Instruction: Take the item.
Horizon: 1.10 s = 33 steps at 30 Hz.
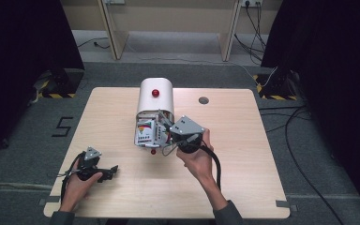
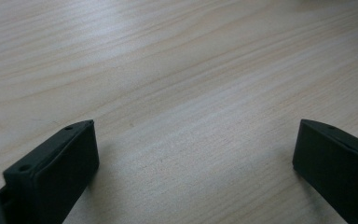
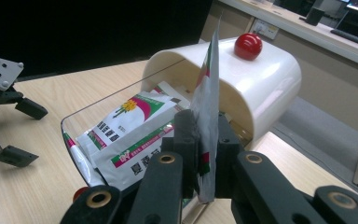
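- Right tool [image 3: 200, 154]: jaws clamped on a sachet [image 3: 207, 107], upright, over open white box [image 3: 261, 74] w/ more sachets [image 3: 130, 126].
- Left tool [image 2: 193, 158]: jaws wide apart, nothing held, low over surface [image 2: 177, 70].

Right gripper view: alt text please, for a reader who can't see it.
The right gripper pinches a flat printed packet upright between its black jaws, above more packets lying in a clear-fronted white box with a red knob on its top.
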### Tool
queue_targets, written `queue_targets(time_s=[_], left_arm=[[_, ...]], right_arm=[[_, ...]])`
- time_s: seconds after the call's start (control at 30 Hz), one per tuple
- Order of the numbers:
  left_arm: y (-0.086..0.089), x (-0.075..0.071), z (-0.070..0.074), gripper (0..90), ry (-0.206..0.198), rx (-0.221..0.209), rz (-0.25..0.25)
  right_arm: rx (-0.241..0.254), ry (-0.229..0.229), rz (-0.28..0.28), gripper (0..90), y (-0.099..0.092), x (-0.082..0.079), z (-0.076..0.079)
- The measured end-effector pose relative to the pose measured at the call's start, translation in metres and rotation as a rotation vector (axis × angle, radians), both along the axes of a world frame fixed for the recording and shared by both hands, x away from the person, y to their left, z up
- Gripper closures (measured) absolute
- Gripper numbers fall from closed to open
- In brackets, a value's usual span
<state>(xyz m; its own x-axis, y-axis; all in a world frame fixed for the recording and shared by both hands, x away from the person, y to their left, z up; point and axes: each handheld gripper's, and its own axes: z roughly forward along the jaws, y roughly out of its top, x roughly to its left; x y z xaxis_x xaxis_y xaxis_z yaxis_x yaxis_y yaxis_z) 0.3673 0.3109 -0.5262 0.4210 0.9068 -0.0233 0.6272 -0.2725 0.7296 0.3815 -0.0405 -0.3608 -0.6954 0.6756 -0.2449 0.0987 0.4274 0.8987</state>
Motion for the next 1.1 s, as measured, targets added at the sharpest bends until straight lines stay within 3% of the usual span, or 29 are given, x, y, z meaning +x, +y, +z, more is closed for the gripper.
queue_targets(time_s=[0.53, 1.1], left_arm=[[0.0, 0.0, 0.0, 0.0, -0.001, 0.0, 0.0], [0.0, 0.0, 0.0, 0.0, 0.001, 0.0, 0.0]], right_arm=[[0.034, -0.02, -0.047, 85.2, -0.037, -0.001, 0.004], [0.072, -0.014, -0.13, 85.3, -0.09, -0.008, -0.019]])
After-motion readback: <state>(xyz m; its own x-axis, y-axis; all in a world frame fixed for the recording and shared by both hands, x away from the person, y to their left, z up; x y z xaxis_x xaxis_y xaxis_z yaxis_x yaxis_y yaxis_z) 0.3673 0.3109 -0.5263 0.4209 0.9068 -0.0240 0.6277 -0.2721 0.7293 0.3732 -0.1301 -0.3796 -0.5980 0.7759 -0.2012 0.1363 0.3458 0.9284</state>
